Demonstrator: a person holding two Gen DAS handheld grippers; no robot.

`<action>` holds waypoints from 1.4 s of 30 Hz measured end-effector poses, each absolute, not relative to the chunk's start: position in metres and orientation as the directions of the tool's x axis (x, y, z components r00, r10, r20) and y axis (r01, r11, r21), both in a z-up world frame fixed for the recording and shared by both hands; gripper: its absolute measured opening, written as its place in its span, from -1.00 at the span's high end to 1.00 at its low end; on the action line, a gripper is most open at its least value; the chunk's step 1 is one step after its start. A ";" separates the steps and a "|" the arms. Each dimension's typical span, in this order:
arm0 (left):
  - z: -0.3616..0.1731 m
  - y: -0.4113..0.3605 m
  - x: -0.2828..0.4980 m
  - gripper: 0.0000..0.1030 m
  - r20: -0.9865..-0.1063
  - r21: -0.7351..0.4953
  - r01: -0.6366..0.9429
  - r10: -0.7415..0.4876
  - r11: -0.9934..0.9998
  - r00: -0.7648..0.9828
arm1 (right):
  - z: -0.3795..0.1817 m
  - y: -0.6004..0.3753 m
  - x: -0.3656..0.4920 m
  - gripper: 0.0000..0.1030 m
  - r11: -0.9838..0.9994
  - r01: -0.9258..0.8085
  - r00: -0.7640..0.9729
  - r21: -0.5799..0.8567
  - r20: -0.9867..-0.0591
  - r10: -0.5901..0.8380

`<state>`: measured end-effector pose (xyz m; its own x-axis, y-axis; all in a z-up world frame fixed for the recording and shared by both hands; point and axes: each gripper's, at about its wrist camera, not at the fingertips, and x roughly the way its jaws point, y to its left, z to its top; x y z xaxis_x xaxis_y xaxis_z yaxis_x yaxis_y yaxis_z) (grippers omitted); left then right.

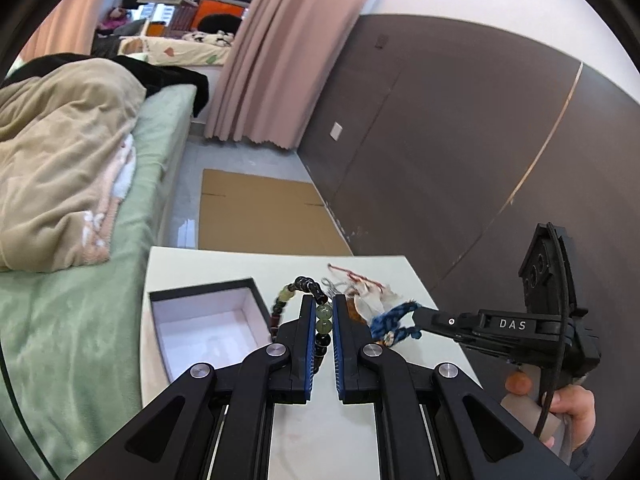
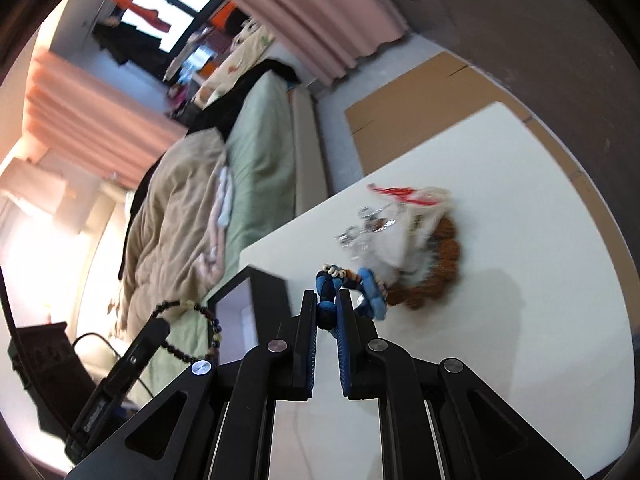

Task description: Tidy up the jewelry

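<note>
My left gripper (image 1: 323, 304) is shut on a bead bracelet (image 1: 322, 318) of green and dark beads, held above the white table (image 1: 360, 432). The bracelet also shows in the right wrist view (image 2: 208, 316). An open black box (image 1: 208, 328) with a white lining lies to its left, empty. My right gripper (image 2: 327, 300) is shut on a blue braided bracelet (image 2: 360, 284), also seen in the left wrist view (image 1: 394, 322). Behind it lies a pile (image 2: 400, 232) of a brown bracelet, a silver chain, white fabric and red cord.
A bed (image 1: 68, 288) with a green sheet and beige blanket runs along the table's left. Flat cardboard (image 1: 264, 212) lies on the floor beyond the table. A dark wall panel (image 1: 460, 140) stands on the right, with pink curtains (image 1: 276, 52) behind.
</note>
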<state>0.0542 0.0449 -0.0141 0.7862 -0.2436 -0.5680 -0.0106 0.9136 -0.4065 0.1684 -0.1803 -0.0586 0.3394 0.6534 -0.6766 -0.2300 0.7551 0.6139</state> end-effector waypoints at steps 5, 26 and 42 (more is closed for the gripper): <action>-0.019 0.069 0.057 0.85 -0.570 -0.473 -0.067 -0.248 0.878 0.783 | -0.038 -0.147 0.168 0.79 0.730 -0.327 0.327 0.601 -0.653 0.684; -0.032 0.131 0.053 -0.60 -0.603 -0.588 -0.274 -0.187 0.761 0.775 | -0.050 -0.075 0.150 0.54 0.525 -0.494 0.182 0.692 -0.509 0.842; -0.033 0.077 0.059 -0.60 -0.635 -0.530 -0.210 -0.221 0.821 0.740 | -0.047 -0.179 0.156 -0.47 0.682 -0.328 0.349 0.653 -0.588 0.730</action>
